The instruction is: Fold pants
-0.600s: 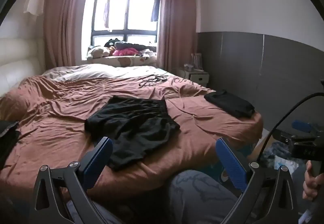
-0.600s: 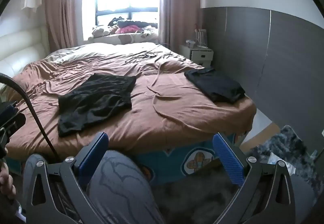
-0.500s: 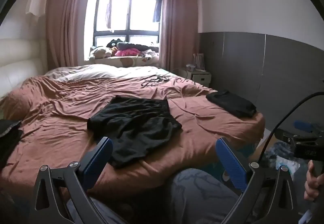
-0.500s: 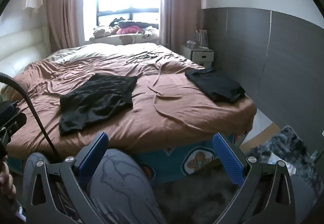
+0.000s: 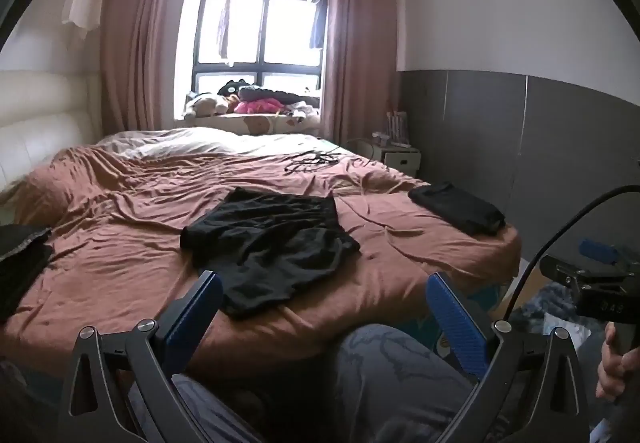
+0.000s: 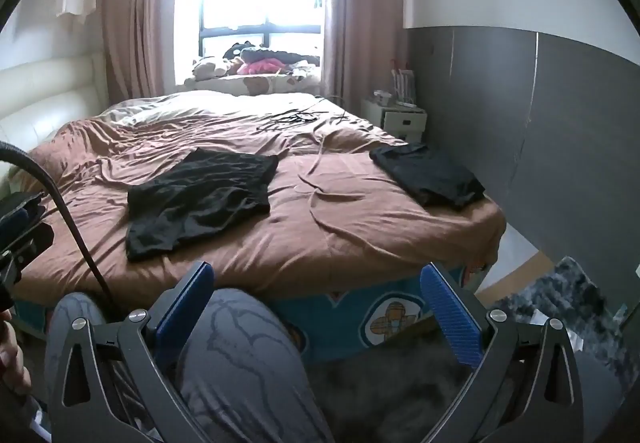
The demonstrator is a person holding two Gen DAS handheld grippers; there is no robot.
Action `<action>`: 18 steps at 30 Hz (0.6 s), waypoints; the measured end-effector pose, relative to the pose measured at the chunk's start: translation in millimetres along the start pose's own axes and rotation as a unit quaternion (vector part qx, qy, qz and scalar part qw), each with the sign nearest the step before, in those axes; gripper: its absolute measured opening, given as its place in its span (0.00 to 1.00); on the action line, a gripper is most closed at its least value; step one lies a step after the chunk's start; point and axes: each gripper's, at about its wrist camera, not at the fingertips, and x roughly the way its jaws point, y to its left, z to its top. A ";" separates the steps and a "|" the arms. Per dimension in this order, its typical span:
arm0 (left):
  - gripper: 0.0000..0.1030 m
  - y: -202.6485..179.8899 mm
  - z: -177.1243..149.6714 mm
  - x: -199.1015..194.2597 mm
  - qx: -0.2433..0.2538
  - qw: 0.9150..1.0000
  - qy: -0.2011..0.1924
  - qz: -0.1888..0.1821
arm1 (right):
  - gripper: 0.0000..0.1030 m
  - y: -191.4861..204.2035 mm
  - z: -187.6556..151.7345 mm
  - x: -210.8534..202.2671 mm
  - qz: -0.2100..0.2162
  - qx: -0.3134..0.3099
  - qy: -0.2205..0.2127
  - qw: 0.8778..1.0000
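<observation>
Left wrist view shows the pants (image 5: pixel 268 239) lying rumpled and unfolded on the bed (image 5: pixel 120 255), near its front edge. My left gripper (image 5: pixel 320 307) and right gripper (image 6: pixel 316 295) are both spread wide, empty, short of the bed. Folding hasn't begun; next I'd reach in and pinch the nearest hem.

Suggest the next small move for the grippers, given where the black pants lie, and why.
Probably bring both forward over the bed. The left gripper and right gripper are open, empty and short of the mattress edge, above the person's knee. The black pants lie unfolded, spread and rumpled, untouched.
</observation>
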 end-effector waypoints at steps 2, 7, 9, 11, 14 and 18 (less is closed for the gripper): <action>1.00 -0.6 -0.4 -2.7 -0.002 1.000 0.001 -0.001 | 1.00 0.8 0.2 -0.8 0.001 -0.004 -0.004 1.000; 1.00 0.8 0.5 -9.2 -0.009 1.000 -0.002 -0.006 | 1.00 1.4 -1.1 -4.9 0.000 -0.002 -0.010 1.000; 1.00 1.1 0.3 -10.0 -0.009 1.000 -0.001 -0.005 | 1.00 1.7 -2.1 -5.4 -0.001 0.001 -0.010 1.000; 1.00 -0.1 -0.4 -9.8 -0.011 1.000 -0.002 -0.006 | 1.00 2.7 -2.2 -5.9 0.000 0.001 -0.010 1.000; 1.00 4.3 -1.0 -11.4 -0.017 1.000 -0.003 -0.009 | 1.00 3.4 -2.2 -7.5 0.002 0.000 -0.009 1.000; 1.00 8.3 -3.4 -12.7 -0.020 1.000 -0.003 -0.004 | 1.00 2.2 -2.0 -6.6 0.005 0.002 -0.007 1.000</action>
